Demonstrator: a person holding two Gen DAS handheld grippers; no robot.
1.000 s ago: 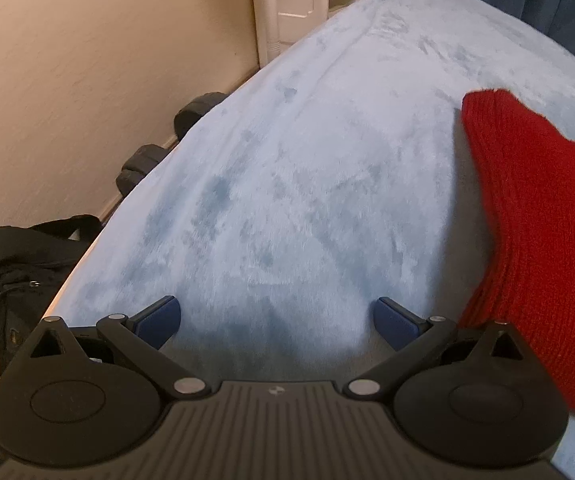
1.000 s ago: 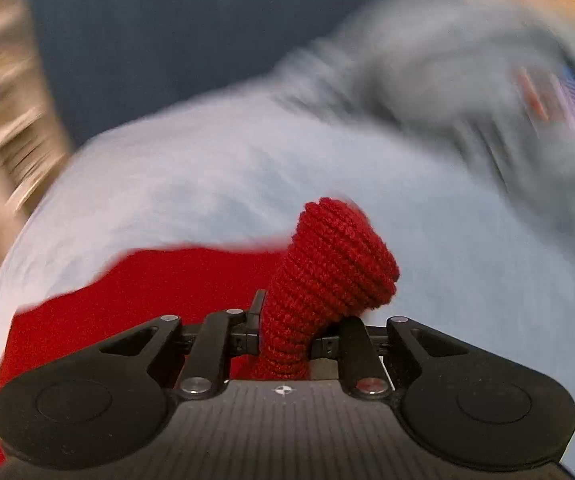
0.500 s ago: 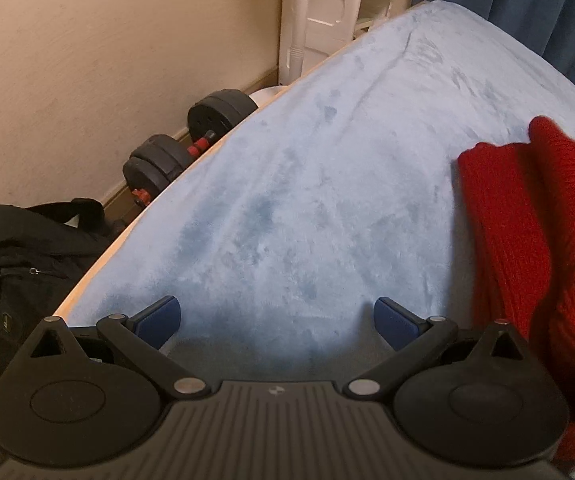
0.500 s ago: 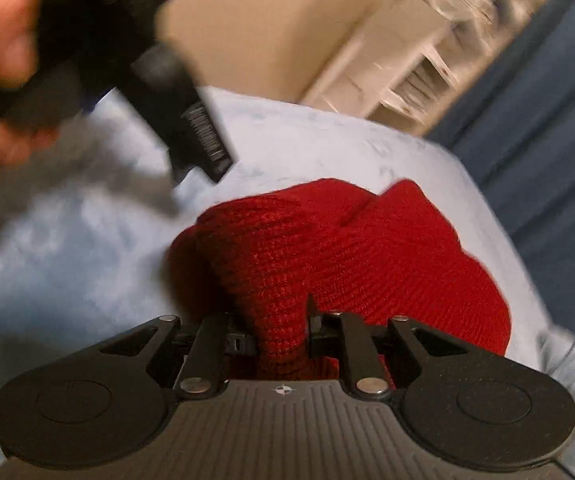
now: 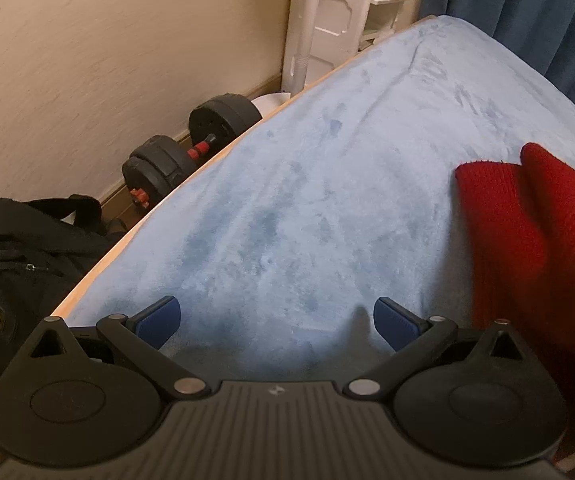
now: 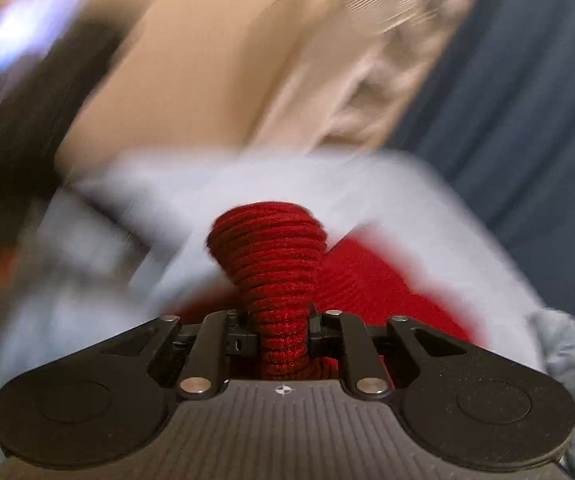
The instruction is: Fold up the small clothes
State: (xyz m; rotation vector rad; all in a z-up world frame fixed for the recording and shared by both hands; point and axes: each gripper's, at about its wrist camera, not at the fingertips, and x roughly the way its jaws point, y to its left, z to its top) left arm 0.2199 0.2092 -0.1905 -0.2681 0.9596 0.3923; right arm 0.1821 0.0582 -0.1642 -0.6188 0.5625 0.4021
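Note:
A red knitted garment (image 5: pixel 527 232) lies on the pale blue blanket (image 5: pixel 327 200) at the right of the left wrist view, with one part doubled over another. My left gripper (image 5: pixel 277 318) is open and empty above the blanket, just left of the garment. My right gripper (image 6: pixel 281 336) is shut on a bunched fold of the red knit (image 6: pixel 275 264), which sticks up between the jaws; more of the garment (image 6: pixel 375 284) lies beyond on the blanket. The right wrist view is heavily motion-blurred.
The bed's left edge (image 5: pixel 159 208) runs along a beige wall (image 5: pixel 87 60). Black dumbbells (image 5: pixel 191 140) and a black bag (image 5: pixel 19 256) sit on the floor there. A white shelf unit (image 5: pixel 339 12) and dark blue curtains (image 5: pixel 527 8) stand beyond the bed.
My right gripper has swung the held red knit round over the rest of the garment, with its view sweeping fast. The left gripper has risen and tilted, staying open.

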